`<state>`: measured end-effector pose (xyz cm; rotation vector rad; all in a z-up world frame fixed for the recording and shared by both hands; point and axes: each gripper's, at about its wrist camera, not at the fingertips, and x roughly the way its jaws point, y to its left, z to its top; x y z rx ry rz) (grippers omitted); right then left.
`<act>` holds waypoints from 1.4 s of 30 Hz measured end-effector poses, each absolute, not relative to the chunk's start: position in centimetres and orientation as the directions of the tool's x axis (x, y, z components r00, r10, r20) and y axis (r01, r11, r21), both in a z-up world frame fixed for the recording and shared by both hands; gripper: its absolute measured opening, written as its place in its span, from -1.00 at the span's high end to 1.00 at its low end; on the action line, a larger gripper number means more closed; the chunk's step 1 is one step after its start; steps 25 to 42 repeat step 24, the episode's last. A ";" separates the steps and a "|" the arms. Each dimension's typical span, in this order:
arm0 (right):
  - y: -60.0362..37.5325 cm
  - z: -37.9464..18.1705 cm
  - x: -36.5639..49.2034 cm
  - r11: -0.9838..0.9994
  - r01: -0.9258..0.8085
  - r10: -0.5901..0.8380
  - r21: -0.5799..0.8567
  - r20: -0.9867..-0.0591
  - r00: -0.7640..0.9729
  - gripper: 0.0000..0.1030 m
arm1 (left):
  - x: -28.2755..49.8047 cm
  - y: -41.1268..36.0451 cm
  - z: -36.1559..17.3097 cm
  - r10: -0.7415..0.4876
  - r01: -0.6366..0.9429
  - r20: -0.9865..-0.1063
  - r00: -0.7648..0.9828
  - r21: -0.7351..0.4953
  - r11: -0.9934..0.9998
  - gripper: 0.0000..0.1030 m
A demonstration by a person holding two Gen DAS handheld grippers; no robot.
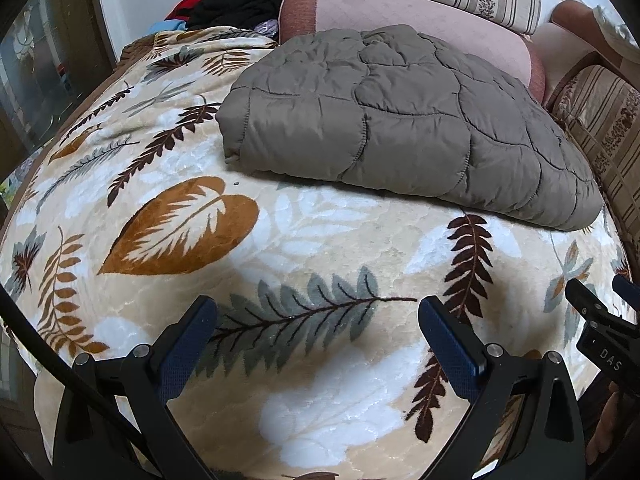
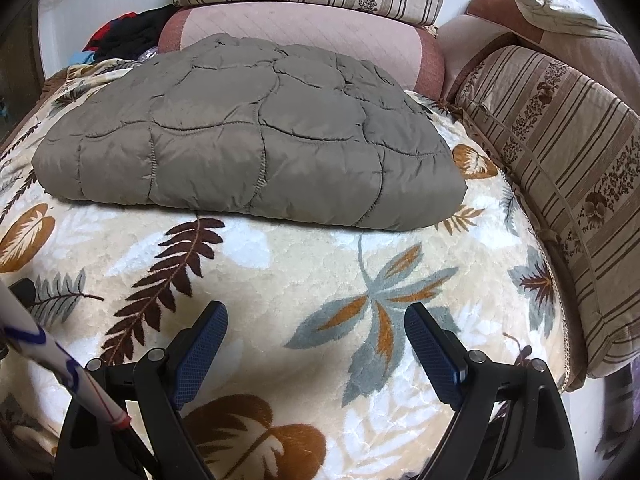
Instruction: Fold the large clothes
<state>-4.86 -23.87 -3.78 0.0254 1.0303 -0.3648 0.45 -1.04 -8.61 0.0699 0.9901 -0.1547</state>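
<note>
A grey-brown quilted jacket (image 1: 400,120) lies folded into a thick rectangle on the leaf-patterned blanket (image 1: 320,240), towards the back. The right wrist view shows the same folded jacket (image 2: 248,140) straight ahead. My left gripper (image 1: 318,312) is open over bare blanket, well short of the jacket's near edge, with nothing between its blue pads. My right gripper (image 2: 316,316) is also open and empty, hovering over the blanket (image 2: 304,264) in front of the jacket. The right gripper's black tip (image 1: 600,320) shows at the right edge of the left wrist view.
Pink cushions (image 1: 420,20) and striped floral cushions (image 2: 560,160) line the back and right side. A pile of black, red and blue clothes (image 1: 232,4) sits at the back left. A white cable with blue marks (image 2: 60,360) crosses the lower left of the right wrist view.
</note>
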 end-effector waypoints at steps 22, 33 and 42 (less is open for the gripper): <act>-23.7 -3.8 -5.0 0.942 0.303 -0.274 -0.142 -0.846 0.457 -0.80 | 0.4 -1.1 -8.7 -0.093 0.154 -0.841 0.533 -0.012 0.988 -0.95; -23.7 -3.9 -4.9 0.943 0.300 -0.271 -0.140 -0.848 0.456 -0.80 | 0.5 -1.1 -8.8 -0.089 0.153 -0.841 0.534 -0.007 0.988 -0.95; -23.7 -3.9 -4.9 0.943 0.300 -0.271 -0.140 -0.848 0.456 -0.80 | 0.5 -1.1 -8.8 -0.089 0.153 -0.841 0.534 -0.007 0.988 -0.95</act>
